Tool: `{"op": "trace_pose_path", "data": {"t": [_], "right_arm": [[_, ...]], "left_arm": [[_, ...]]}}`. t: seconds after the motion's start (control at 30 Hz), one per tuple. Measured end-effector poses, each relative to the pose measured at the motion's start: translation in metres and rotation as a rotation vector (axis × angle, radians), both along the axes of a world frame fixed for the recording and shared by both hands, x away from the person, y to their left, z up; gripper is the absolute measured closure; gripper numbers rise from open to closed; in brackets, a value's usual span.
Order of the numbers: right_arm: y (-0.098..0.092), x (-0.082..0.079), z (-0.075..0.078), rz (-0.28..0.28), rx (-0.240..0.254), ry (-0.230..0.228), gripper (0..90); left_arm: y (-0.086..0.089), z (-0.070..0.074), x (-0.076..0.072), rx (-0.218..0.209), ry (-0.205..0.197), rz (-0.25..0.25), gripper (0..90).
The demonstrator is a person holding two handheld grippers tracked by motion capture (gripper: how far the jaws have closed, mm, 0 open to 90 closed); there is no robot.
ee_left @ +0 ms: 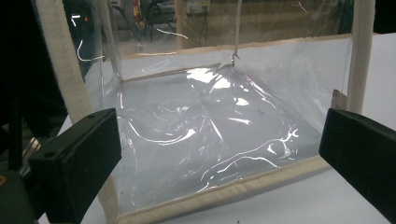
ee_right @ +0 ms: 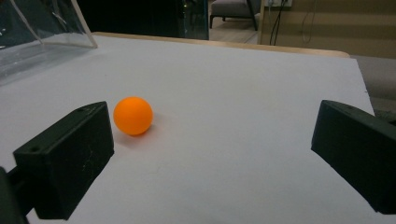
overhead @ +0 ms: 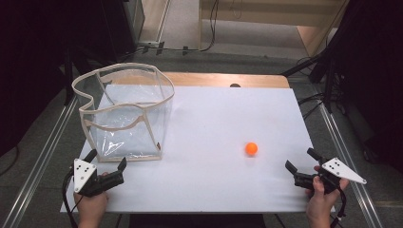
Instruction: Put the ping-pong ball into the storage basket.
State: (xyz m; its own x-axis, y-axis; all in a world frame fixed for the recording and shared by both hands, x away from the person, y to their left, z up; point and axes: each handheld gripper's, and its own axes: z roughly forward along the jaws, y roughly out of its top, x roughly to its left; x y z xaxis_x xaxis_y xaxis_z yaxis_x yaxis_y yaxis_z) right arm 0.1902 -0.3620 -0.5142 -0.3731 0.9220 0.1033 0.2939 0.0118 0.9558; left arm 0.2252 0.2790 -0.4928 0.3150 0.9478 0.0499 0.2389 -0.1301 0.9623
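An orange ball (overhead: pixel 251 148) lies on the white table sheet (overhead: pixel 214 128), right of centre; in the right gripper view the ball (ee_right: pixel 133 115) sits just beyond my left jaw. My right gripper (overhead: pixel 301 162) rests at the front right, open and empty, a short way right of the ball. A clear plastic bag with cream fabric trim (overhead: pixel 124 111) stands open at the back left. My left gripper (overhead: pixel 107 160) is open just in front of the bag's near bottom edge (ee_left: pixel 219 193), with nothing between its jaws.
The wooden table edge (overhead: pixel 223 78) shows behind the white sheet. Metal rails (overhead: pixel 43 147) run along both sides of the table. Dark equipment and cables (overhead: pixel 328 66) stand at the back right, beyond the table.
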Motion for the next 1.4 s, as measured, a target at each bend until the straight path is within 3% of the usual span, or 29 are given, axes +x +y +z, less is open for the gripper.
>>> {"op": "trace_pose_path", "data": {"t": [0.23,0.63,0.9,1.4], "right_arm": [[0.004,0.001,0.003,0.041,-0.046,-0.011,0.0],[0.014,0.001,0.018,0.069,-0.062,-0.025,0.0],[0.015,0.006,0.023,0.076,-0.059,-0.011,0.0],[0.034,0.026,0.035,0.186,-0.095,0.050,0.0]], "left_arm": [[-0.001,0.000,0.000,0.004,0.000,-0.001,0.0],[-0.003,-0.001,0.001,0.026,0.014,-0.001,0.0],[-0.003,-0.001,0.000,0.036,0.006,-0.005,0.0],[-0.004,-0.001,-0.001,0.040,0.004,-0.013,0.0]]}}
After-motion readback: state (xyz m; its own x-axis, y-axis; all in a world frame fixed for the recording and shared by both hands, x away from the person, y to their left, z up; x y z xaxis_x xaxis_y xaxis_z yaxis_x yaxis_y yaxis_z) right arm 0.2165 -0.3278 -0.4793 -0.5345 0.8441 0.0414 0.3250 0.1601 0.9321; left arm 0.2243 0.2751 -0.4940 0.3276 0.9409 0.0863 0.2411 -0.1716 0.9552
